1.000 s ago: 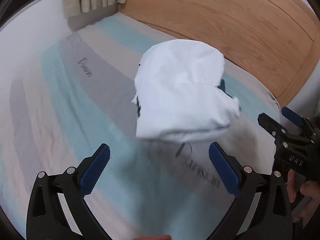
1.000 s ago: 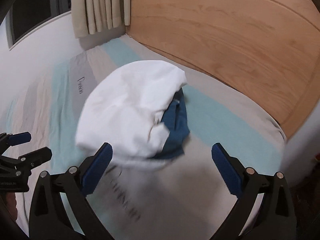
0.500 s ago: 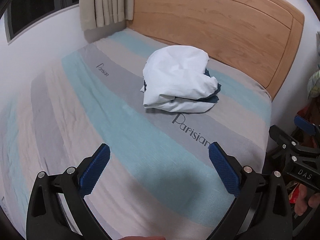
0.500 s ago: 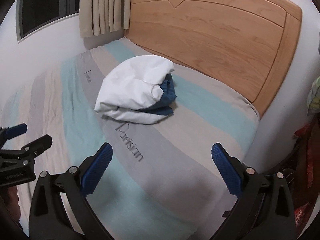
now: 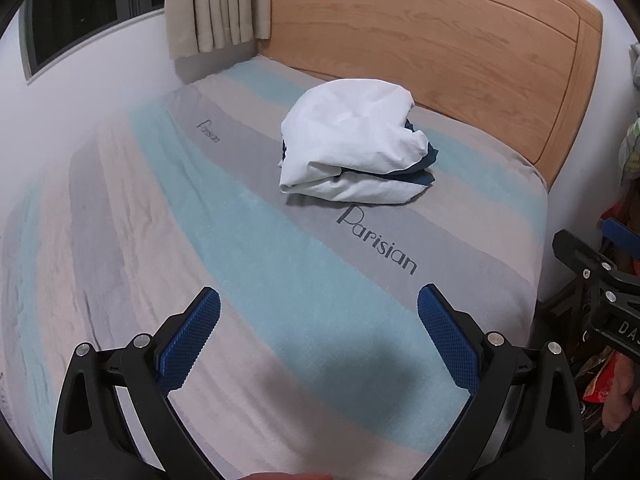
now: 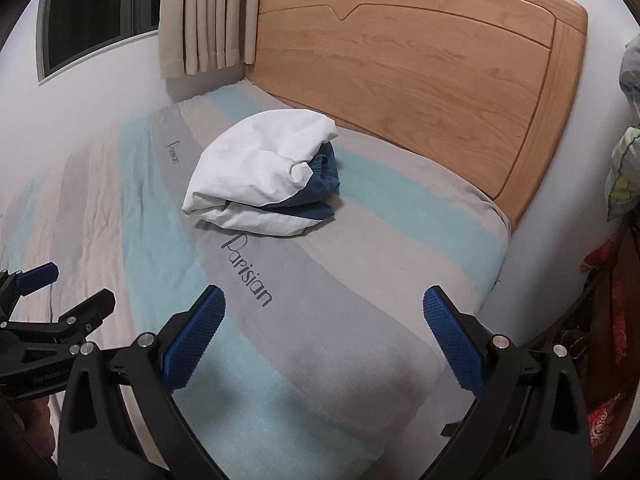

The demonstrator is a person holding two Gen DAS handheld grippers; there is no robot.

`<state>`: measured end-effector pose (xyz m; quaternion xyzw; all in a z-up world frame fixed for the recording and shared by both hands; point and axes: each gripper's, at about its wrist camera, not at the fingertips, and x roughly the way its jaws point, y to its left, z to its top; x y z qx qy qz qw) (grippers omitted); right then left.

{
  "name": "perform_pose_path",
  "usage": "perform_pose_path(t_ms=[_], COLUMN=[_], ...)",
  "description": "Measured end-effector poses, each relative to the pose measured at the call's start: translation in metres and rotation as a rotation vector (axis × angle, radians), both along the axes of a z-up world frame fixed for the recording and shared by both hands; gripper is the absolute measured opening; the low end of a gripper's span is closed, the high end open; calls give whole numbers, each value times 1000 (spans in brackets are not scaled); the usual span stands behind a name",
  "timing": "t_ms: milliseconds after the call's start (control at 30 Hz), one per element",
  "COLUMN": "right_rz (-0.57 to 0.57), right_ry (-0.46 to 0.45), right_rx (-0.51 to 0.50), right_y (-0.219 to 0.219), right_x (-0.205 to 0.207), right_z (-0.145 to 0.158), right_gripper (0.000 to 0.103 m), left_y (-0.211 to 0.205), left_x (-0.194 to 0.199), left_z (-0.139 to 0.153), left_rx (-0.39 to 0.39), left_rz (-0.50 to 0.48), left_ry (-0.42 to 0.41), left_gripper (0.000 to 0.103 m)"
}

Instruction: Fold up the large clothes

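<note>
A bundled white garment (image 5: 352,144) with dark blue trim lies in a loose heap on the striped bed sheet (image 5: 248,264), close to the wooden headboard. In the right wrist view the same white garment (image 6: 264,172) shows its blue part (image 6: 320,188) on the right side. My left gripper (image 5: 318,312) is open and holds nothing, well back from the heap. My right gripper (image 6: 324,312) is open and holds nothing too, near the bed's foot corner. The right gripper's body (image 5: 600,292) shows at the right edge of the left wrist view.
The wooden headboard (image 6: 400,68) stands behind the heap. A curtain (image 5: 218,4) and a dark window (image 6: 92,8) are at the far left wall. The sheet bears "Parisian" lettering (image 5: 378,242). Coloured items (image 6: 624,168) hang at the right; the mattress edge (image 6: 492,288) drops off there.
The white garment left the grippers and landed in a heap on the bed. Both grippers have pulled back from it, so the heap looks smaller and farther away.
</note>
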<state>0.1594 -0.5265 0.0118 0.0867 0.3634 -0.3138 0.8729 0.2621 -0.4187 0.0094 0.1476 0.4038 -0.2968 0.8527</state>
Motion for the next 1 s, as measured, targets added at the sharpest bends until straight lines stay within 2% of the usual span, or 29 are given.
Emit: perform_pose_path(t_ms=[1000], right_rz=[0], right_ry=[-2], right_rx=[-6], right_y=[5], right_x=[14], right_z=[9], right_gripper=[96], left_y=[-9], left_x=[13], left_z=[8], left_rx=[-23], left_rz=[-31], left_ry=[-3], left_gripper=[97])
